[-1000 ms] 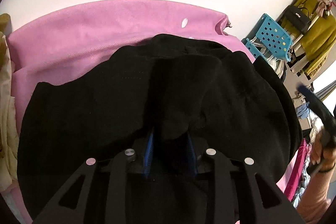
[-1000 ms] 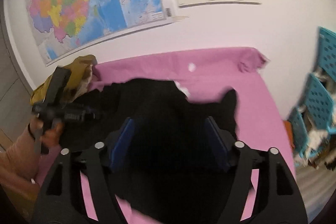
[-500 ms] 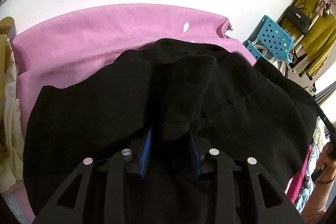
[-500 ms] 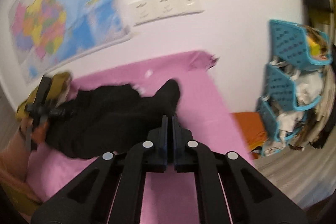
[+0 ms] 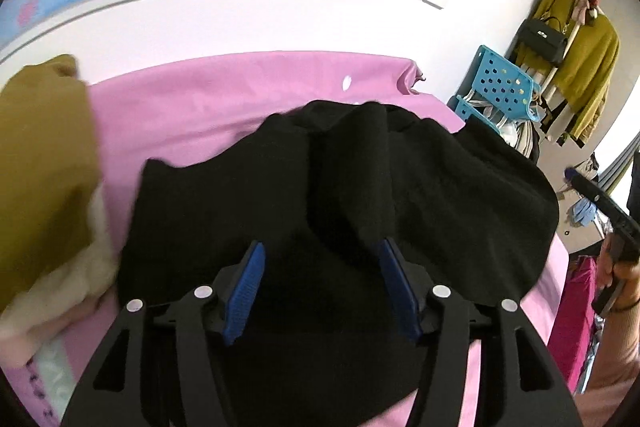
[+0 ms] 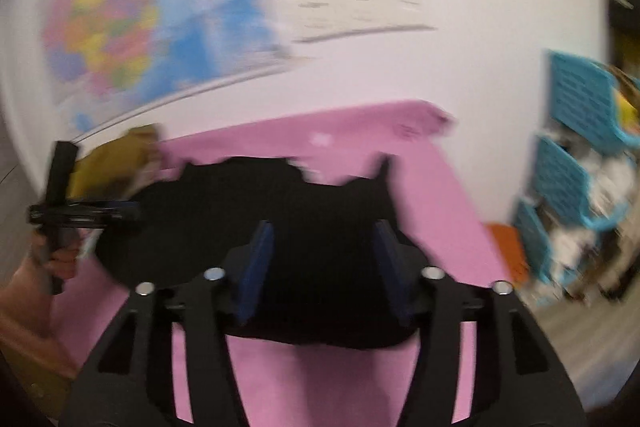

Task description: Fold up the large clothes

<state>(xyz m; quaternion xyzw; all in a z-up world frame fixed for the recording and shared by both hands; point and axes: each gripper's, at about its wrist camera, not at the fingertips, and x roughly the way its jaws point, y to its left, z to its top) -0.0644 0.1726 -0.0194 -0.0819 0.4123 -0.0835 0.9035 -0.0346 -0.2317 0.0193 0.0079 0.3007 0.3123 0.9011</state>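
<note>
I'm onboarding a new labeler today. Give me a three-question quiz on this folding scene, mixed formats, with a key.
1. True or false: the left claw is clamped on the black garment.
2. Multiple choice: what covers the surface under the garment? A) white sheet B) pink cloth C) bare wood
3. Fill in: the mustard-yellow clothing lies at the garment's ____ side in the left wrist view.

Key
1. False; both the left claw and the right claw are open, fingers apart over the fabric.
2. B, the pink cloth.
3. Left.
</note>
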